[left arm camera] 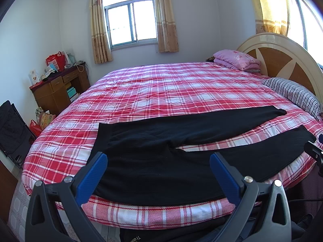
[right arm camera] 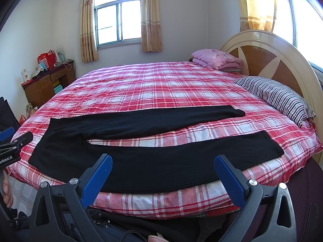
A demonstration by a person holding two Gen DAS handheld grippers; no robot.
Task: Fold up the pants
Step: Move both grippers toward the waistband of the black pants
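Black pants (left arm camera: 161, 137) lie spread flat on the red plaid bed (left arm camera: 161, 84), waist to the left, both legs stretched to the right with a gap between them. My left gripper (left arm camera: 158, 159) is open and empty, held above the waist and seat at the bed's near edge. In the right wrist view the pants (right arm camera: 141, 161) show fully. My right gripper (right arm camera: 163, 161) is open and empty above the near leg. The left gripper's tip (right arm camera: 18, 141) shows at the left edge of the right wrist view.
A striped pillow (right arm camera: 278, 96) and a folded pink quilt (right arm camera: 218, 58) lie by the round headboard (right arm camera: 272, 56) on the right. A wooden desk (left arm camera: 58, 88) with bags stands at the left wall. A black folding chair (left arm camera: 12, 129) stands at far left.
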